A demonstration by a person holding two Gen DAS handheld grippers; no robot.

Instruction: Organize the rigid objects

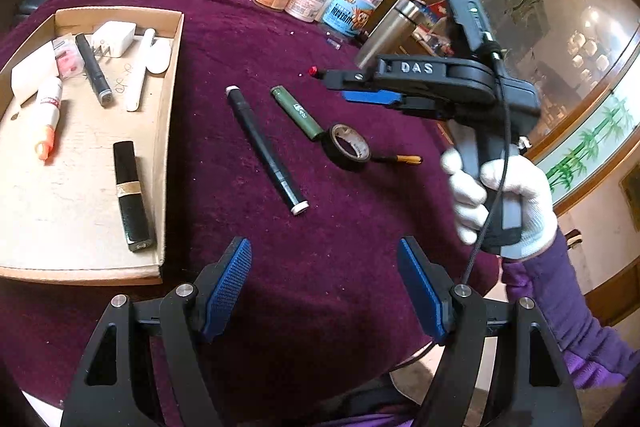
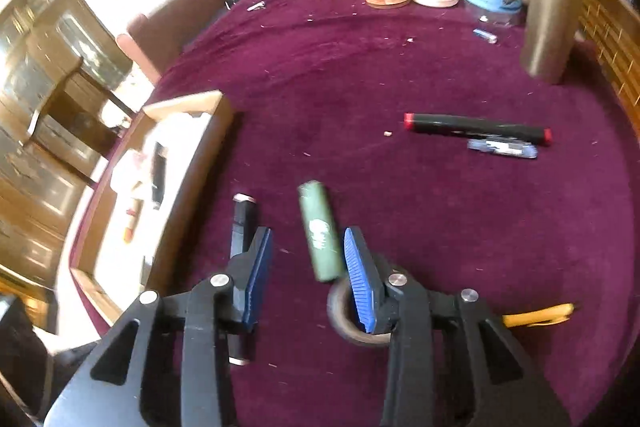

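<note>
Right wrist view: right gripper (image 2: 308, 279) open, empty, above green lighter (image 2: 320, 233); tape roll (image 2: 352, 323) at 5 o'clock. Risk: finger snags tape. Left gripper (image 1: 324, 291) open, empty.

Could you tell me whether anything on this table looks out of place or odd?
Nothing looks damaged or spilled. Several items still lie loose on the cloth outside the cardboard tray: a black pen, a green lighter touching a black tape roll, and a red-capped marker.
</note>
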